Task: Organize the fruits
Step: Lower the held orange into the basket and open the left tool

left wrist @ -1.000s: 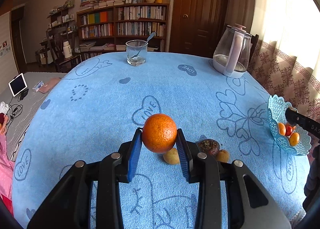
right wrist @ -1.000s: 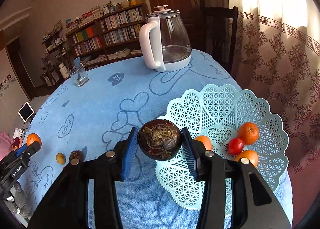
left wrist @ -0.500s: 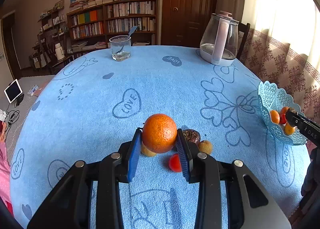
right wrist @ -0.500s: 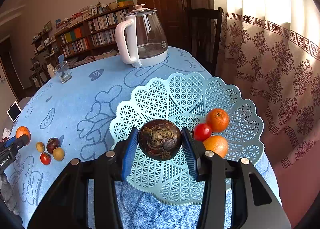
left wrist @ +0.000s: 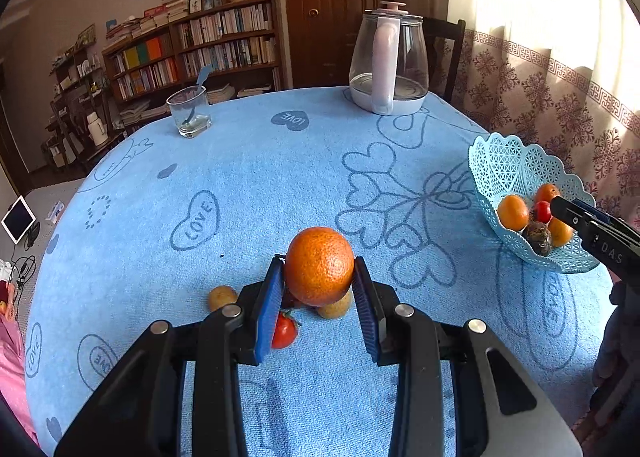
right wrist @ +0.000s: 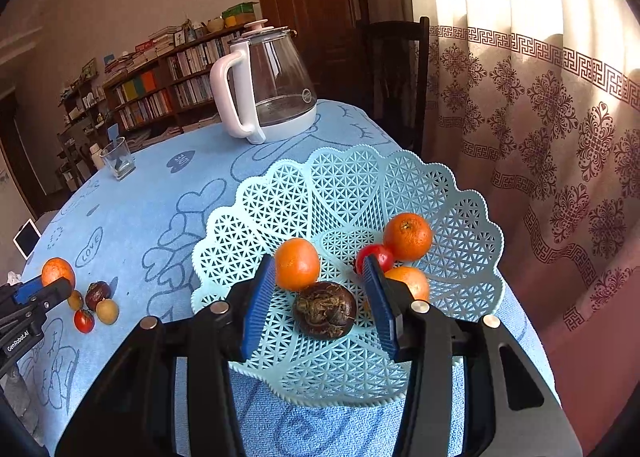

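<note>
Blue toweling printed with hearts covers the table, a glass kettle at its far side. Right of it, the lattice basket already holds three oranges, a tomato and a dark mangosteen, which lies loose between the spread jaws of the right gripper. The left gripper pinches an orange above the near cloth. Four small fruits beneath it remain, including a tomato, so roughly half seems done.
</note>
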`<state>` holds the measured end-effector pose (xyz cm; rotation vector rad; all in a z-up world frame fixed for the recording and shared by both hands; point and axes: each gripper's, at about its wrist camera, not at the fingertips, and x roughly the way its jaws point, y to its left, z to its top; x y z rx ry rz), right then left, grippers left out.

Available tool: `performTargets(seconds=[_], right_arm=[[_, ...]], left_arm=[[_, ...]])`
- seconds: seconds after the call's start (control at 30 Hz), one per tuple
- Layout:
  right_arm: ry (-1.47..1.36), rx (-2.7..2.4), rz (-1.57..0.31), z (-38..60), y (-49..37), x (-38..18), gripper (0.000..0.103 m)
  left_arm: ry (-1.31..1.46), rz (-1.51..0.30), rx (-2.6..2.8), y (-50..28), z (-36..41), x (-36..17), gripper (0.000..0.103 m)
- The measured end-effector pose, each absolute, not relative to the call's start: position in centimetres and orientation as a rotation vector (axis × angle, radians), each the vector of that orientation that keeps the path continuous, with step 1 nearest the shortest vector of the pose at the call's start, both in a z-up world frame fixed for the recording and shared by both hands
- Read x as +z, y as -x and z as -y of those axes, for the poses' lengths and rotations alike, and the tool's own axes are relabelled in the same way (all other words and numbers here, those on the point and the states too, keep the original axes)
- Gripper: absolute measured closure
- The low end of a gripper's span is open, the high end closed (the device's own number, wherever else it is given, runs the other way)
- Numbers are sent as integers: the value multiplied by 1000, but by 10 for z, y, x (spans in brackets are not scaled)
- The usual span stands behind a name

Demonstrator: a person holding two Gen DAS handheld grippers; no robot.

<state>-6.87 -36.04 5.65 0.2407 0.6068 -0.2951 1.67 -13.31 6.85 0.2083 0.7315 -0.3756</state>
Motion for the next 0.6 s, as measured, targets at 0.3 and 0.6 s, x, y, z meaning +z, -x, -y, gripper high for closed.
performTargets(seconds=[0.3,0.6], right_arm=[[-167,-351,-530,359,73,65,56],[-284,-429,-513,397,80,63,56]], left_arm=[[-238,-730,-511,-14,190,73,68],[-222,-762,-672,-23,258,70,68]])
